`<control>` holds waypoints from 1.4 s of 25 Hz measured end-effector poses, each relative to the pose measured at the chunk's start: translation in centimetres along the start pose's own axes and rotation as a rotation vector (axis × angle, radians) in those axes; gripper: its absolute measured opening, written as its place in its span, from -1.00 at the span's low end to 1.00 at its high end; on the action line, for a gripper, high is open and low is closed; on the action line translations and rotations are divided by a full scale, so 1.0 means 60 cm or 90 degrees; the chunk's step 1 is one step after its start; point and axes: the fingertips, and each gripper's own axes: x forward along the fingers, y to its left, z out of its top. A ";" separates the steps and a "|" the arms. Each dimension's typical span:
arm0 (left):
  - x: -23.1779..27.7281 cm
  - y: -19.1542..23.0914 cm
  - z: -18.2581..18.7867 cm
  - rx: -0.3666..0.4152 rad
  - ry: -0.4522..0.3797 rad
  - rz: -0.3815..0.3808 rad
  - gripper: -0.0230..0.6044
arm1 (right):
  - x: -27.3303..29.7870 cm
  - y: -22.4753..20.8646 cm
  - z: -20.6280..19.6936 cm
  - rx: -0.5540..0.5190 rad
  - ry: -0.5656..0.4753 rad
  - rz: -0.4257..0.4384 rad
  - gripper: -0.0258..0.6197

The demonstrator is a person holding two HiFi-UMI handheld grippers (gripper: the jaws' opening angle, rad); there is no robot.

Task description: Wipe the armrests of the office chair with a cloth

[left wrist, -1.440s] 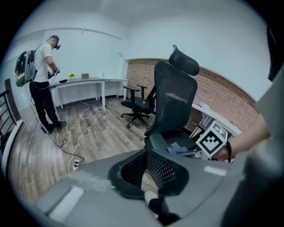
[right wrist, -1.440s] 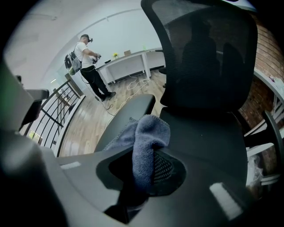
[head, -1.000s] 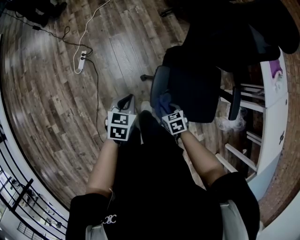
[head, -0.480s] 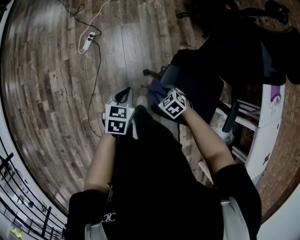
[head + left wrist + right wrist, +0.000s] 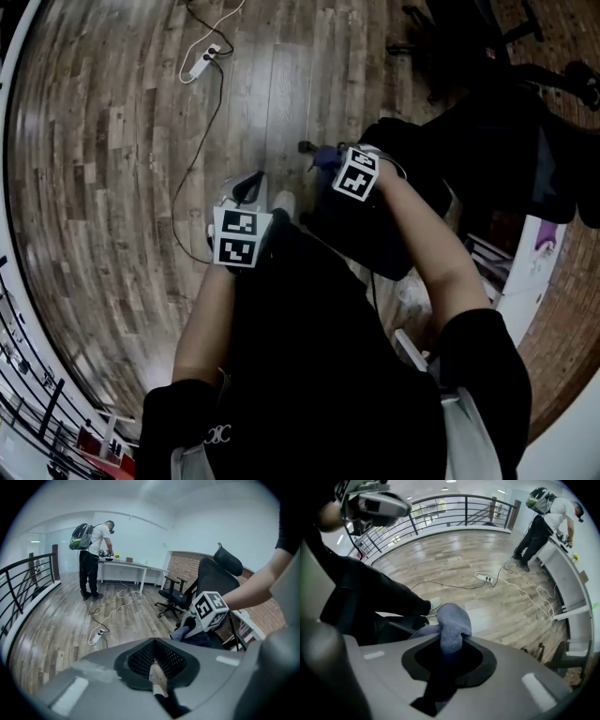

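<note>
A black office chair (image 5: 424, 164) stands right of me; it also shows in the left gripper view (image 5: 212, 579). My right gripper (image 5: 334, 163) is shut on a blue cloth (image 5: 324, 157) and holds it at the chair's near side. In the right gripper view the cloth (image 5: 451, 619) bulges out of the right gripper (image 5: 449, 641), just above a dark chair part (image 5: 401, 629). The armrest itself is hidden under the hand and cloth. My left gripper (image 5: 247, 193) hangs shut and empty over my leg, apart from the chair; its own view (image 5: 157, 678) looks toward the right gripper (image 5: 193, 624).
A power strip (image 5: 202, 63) with a long cable lies on the wood floor ahead. A white shelf unit (image 5: 522, 272) stands behind the chair. A second office chair (image 5: 176, 594), a person with a backpack (image 5: 93, 550) at a desk, and a railing (image 5: 23, 590) are farther off.
My right gripper has carried the cloth forward and to the right along the chair's side. The head view has swung. The left gripper has barely moved.
</note>
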 end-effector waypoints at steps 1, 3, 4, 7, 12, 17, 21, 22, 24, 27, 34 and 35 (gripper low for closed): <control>0.001 0.008 -0.001 -0.007 0.000 0.002 -0.92 | 0.003 -0.003 0.000 0.010 0.017 0.032 -0.70; 0.003 0.024 -0.003 -0.019 0.004 0.001 -0.92 | 0.007 0.007 -0.013 0.036 0.082 0.111 -0.70; 0.004 0.031 -0.002 -0.022 0.007 -0.002 -0.92 | 0.004 0.007 -0.025 0.039 0.130 0.136 -0.70; 0.013 0.057 0.006 -0.022 0.011 -0.010 -0.91 | -0.001 -0.023 -0.032 -0.003 0.227 0.156 -0.70; 0.031 0.095 0.029 -0.021 0.020 -0.025 -0.91 | 0.012 -0.018 -0.023 -0.019 0.302 0.301 -0.70; 0.046 0.130 0.048 0.006 0.027 -0.030 -0.91 | 0.023 -0.014 -0.025 -0.046 0.382 0.375 -0.70; 0.057 0.142 0.037 -0.024 0.045 -0.048 -0.92 | 0.034 -0.005 -0.029 -0.055 0.428 0.423 -0.70; 0.063 0.145 0.034 -0.026 0.048 -0.050 -0.92 | 0.038 -0.005 -0.029 -0.055 0.434 0.436 -0.70; 0.076 0.150 0.028 -0.029 0.054 -0.054 -0.91 | 0.046 -0.005 -0.030 -0.049 0.440 0.467 -0.70; 0.100 0.150 0.012 -0.034 0.067 -0.062 -0.92 | 0.053 -0.004 -0.031 -0.033 0.440 0.522 -0.69; 0.148 0.138 0.005 -0.015 0.081 -0.064 -0.92 | 0.075 -0.011 -0.047 -0.048 0.454 0.598 -0.69; 0.152 0.137 0.004 -0.017 0.082 -0.062 -0.91 | 0.079 -0.011 -0.051 -0.062 0.460 0.601 -0.70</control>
